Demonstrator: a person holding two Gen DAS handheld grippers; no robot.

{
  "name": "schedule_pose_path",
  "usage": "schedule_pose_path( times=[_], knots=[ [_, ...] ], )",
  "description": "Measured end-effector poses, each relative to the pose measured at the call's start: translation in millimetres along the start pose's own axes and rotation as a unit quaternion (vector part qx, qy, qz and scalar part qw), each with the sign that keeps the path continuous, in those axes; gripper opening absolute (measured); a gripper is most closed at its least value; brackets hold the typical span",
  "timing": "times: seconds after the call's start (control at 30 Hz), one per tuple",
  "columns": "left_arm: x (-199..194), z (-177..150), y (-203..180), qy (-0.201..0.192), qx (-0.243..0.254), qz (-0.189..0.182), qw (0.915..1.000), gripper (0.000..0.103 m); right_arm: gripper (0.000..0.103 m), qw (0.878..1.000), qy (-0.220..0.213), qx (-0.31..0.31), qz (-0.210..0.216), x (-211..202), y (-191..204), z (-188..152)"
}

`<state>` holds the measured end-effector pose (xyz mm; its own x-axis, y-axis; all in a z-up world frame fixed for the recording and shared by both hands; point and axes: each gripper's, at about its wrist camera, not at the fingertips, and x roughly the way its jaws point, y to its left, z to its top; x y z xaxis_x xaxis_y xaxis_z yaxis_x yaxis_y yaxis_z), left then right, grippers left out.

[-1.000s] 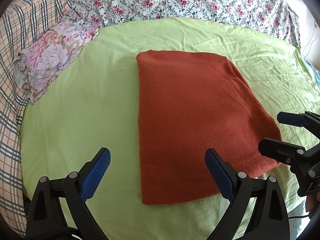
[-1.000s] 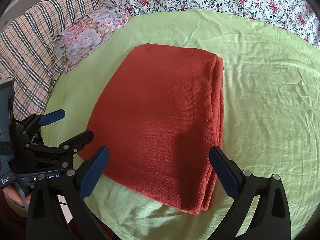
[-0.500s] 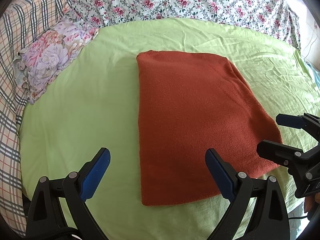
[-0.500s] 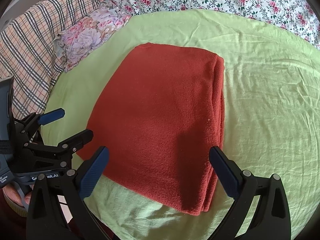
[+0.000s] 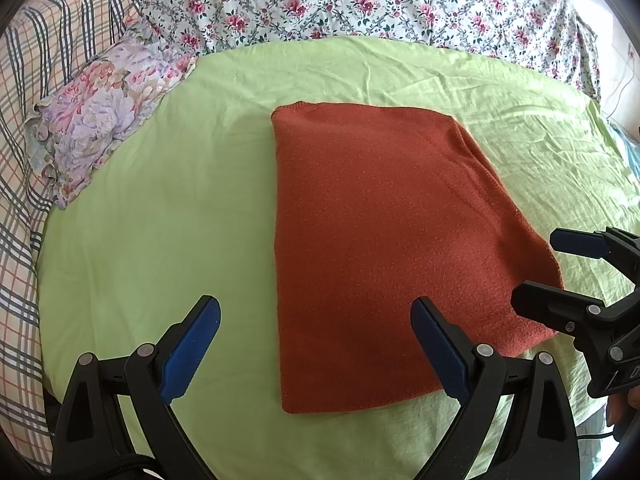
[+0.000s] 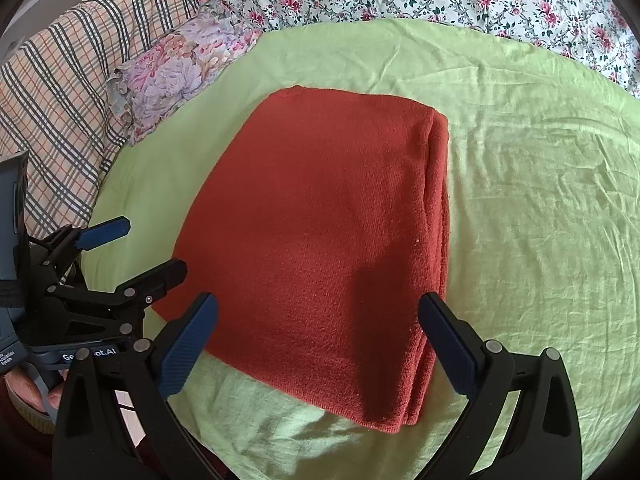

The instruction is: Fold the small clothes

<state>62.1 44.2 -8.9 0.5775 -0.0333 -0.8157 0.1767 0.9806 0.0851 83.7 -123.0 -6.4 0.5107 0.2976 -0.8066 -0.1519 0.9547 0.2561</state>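
A rust-red knitted garment (image 5: 380, 248) lies folded into a flat rectangle on the light green sheet (image 5: 160, 220). The right wrist view shows the garment (image 6: 320, 232) with its stacked layers along the right edge. My left gripper (image 5: 316, 344) hovers open over the garment's near left corner and holds nothing. My right gripper (image 6: 318, 340) stands open above the near edge, also with nothing in it. Each gripper appears in the other's view: the right gripper (image 5: 560, 272) beside the garment's right corner, the left gripper (image 6: 136, 248) by its left edge.
A floral pillow (image 5: 100, 112) and a plaid blanket (image 5: 24, 160) lie at the left. A flowered quilt (image 5: 360, 0) runs along the far side. The green sheet (image 6: 540, 200) is wrinkled to the right of the garment. A hand (image 6: 32, 392) holds the left gripper.
Both grippers have drawn back slightly toward the near edge and stay open. The garment has not moved.
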Motion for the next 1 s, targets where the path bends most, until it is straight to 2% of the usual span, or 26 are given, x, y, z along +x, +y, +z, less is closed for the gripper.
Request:
schedule_pose_path(
  times=[1.0],
  knots=[
    [-2.8, 1.6, -2.4, -0.002, 0.001, 0.0, 1.0, 0.097, 0.1, 1.0, -0.004, 0.003, 0.0, -4.0, 3.8, -0.1]
  ],
)
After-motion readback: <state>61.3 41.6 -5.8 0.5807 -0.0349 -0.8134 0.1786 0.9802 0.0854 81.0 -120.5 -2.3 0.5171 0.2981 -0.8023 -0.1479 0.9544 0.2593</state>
